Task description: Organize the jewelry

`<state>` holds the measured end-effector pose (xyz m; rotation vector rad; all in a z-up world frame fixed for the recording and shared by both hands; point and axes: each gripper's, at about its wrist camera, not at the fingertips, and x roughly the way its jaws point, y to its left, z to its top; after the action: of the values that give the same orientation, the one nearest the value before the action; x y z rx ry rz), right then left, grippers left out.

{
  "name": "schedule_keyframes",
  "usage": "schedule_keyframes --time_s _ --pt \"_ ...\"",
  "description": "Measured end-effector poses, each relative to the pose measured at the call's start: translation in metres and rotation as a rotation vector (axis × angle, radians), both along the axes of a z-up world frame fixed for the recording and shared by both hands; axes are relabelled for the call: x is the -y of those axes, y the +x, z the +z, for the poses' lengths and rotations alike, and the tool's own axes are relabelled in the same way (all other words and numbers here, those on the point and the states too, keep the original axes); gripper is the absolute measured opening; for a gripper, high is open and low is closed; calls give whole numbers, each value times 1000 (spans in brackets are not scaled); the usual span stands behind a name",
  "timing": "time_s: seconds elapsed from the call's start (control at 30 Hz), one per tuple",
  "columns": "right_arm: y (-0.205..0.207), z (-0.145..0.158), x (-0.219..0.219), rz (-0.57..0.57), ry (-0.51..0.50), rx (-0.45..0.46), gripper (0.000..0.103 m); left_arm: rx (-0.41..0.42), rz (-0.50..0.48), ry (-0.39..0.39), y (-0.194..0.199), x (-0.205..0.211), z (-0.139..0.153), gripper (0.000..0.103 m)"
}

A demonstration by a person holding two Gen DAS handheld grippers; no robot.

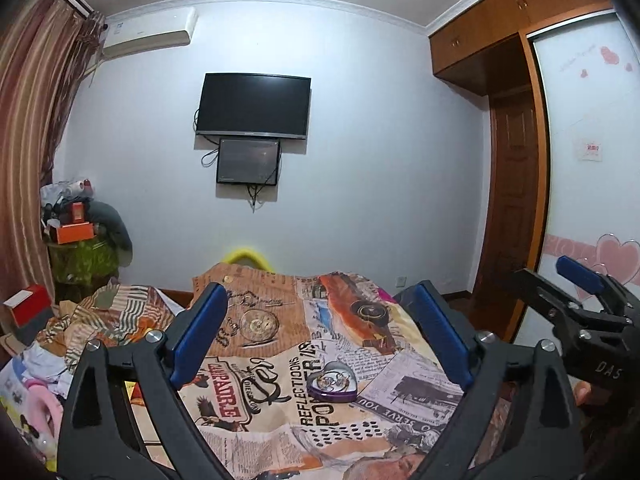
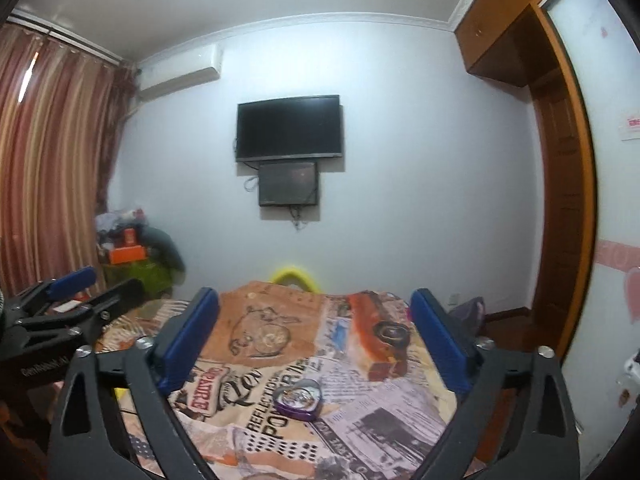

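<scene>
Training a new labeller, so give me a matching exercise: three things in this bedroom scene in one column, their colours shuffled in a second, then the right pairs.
Things:
1. heart-shaped tin on the bedspread
2. gripper finger pads
3. television on the wall

Colours:
A. black
B. purple
C. blue

Pairs: 1-B, 2-C, 3-A

A: so what's your count from the feed?
B: I get one heart-shaped tin (image 1: 331,381) lower middle, two grippers, left (image 1: 320,332) and right (image 2: 316,334), two wall screens (image 1: 253,106) stacked center, one air conditioner (image 1: 150,32) upper left.
</scene>
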<state>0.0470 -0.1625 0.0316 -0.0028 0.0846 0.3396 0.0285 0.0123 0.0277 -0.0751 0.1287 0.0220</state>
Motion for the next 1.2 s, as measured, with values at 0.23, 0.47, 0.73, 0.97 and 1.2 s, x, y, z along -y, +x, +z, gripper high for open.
schedule_keyframes --time_s 0.23,0.47,0.73,0.97,1.2 --pt "-12 0 12 5 2 -6 100 -3 18 9 -7 3 -4 94" --pt "-20 -3 17 8 -7 -2 100 -6 15 17 -5 5 -4 95" --pt "-18 -5 16 15 -15 -13 100 -12 1 16 -4 6 -5 98" --pt "-14 -4 17 18 -17 -34 100 -9 4 22 -3 9 -5 101" --pt "-14 -3 19 20 -12 -43 100 -18 1 26 0 12 -8 102"
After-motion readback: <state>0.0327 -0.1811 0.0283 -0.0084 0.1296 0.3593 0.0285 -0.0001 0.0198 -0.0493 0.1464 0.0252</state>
